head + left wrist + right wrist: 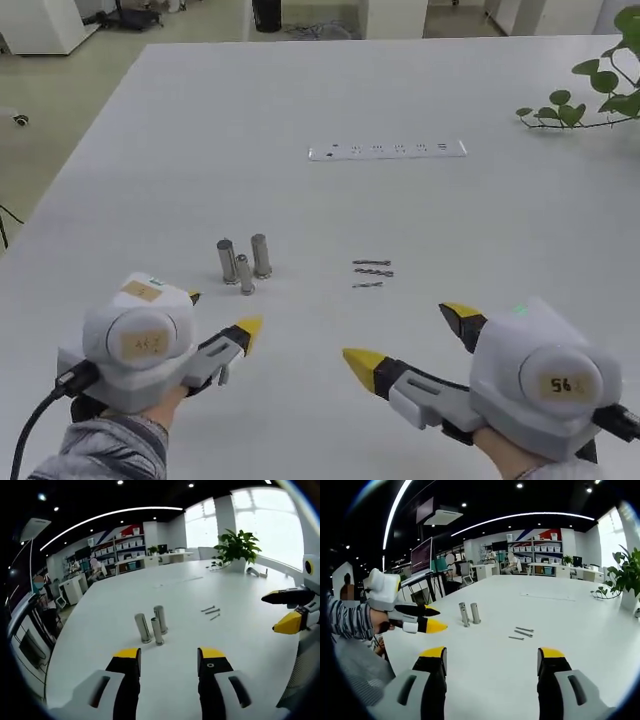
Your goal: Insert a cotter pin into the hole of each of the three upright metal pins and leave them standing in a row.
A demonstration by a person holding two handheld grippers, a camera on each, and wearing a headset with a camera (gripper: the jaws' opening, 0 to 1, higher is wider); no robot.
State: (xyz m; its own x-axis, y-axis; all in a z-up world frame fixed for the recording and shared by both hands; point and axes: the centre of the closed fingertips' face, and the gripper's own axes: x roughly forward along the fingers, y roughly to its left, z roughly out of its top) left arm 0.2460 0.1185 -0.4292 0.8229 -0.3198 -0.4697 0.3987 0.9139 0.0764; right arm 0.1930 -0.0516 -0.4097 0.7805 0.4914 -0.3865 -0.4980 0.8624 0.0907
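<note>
Three upright metal pins (243, 262) stand close together on the white table, left of centre; they also show in the left gripper view (151, 624) and the right gripper view (469, 613). Three small cotter pins (371, 273) lie flat to their right, seen too as cotter pins (212, 612) and cotter pins (521, 633). My left gripper (220, 312) hovers near the table's front edge, below the metal pins, open and empty, as does the left gripper (169, 654). My right gripper (410, 335) is open and empty below the cotter pins, like the right gripper (490, 653).
A white power strip (387, 150) lies across the table farther back. A potted plant (598, 88) reaches in at the far right edge. Bare tabletop (300, 360) lies between the grippers and the parts. Shelves and desks stand beyond the table.
</note>
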